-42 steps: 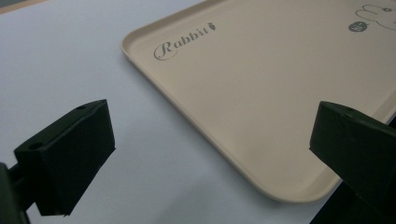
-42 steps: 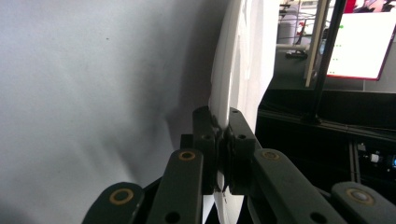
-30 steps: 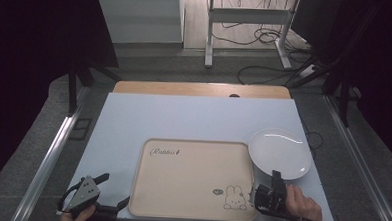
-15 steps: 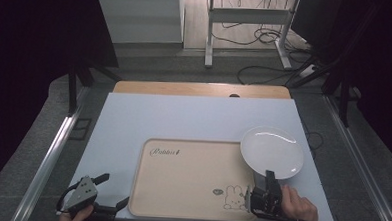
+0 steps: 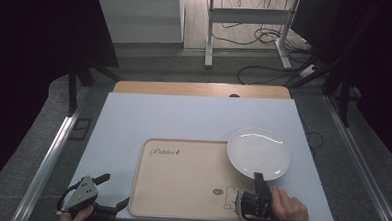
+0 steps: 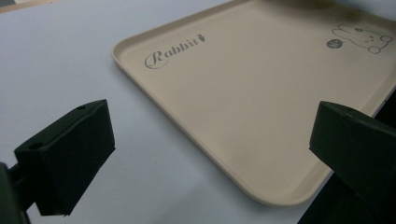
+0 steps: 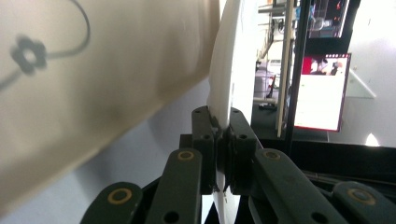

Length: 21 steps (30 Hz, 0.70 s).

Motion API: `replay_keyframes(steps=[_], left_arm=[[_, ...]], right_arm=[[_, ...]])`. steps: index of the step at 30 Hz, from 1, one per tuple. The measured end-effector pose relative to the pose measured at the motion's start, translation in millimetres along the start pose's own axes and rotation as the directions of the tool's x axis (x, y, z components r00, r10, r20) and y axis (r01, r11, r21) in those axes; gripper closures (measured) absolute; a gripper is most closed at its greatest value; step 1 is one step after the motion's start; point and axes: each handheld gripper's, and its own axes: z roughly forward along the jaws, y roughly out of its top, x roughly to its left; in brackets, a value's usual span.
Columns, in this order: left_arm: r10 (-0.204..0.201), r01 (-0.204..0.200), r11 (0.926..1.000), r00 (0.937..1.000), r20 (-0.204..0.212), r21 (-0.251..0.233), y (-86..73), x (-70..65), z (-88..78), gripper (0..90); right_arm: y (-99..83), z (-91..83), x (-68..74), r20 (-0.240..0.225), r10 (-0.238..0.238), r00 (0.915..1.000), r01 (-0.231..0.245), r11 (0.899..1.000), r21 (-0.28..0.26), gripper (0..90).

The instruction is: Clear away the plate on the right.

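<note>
Dim room, cables [image 5: 266, 68] across floor [image 5: 186, 65]

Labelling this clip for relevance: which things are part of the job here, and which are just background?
In play:
- white plate, rim clamped in the right gripper, partly over the tray's far right corner
- beige tray, likely where the plate goes
- left gripper, open, by the tray's near left corner

Background:
- blue-white mat
- wooden table edge
- floor cables
- metal stand
</note>
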Motion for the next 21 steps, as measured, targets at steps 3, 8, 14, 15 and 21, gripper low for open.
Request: replay_keyframes(steps=[3,8,14,15,21], left_arm=[[0.002,-0.002,1.0,1.0,0.002,0.001,0.0,0.0,0.1,0.0],[0.002,-0.003,1.0,1.0,0.004,0.003,0.1,0.1,0.2,0.0],[0.003,-0.003,1.0,1.0,0.005,0.005,0.1,0.0,0.4,0.0],[0.003,-0.004,1.0,1.0,0.005,0.005,0.1,0.0,0.4,0.0],[0.004,-0.004,1.0,1.0,0.007,0.006,0.1,0.0,0.5,0.0]], right_arm=[[6.2,-3.4,-0.2,0.003,-0.014,0.9999,0.014,1.0,0.005,84.5],[13.2,-4.4,1.4,0.004,-0.009,0.9999,0.01,0.998,-0.062,84.5],[23.0,-9.8,2.0,-0.012,-0.021,0.9997,0.02,0.997,-0.073,84.5],[23.6,-6.5,4.0,0.007,-0.011,0.9999,0.012,0.993,-0.119,84.5],[33.5,-11.6,4.9,-0.006,-0.03,0.9995,0.029,0.992,-0.124,84.4]])
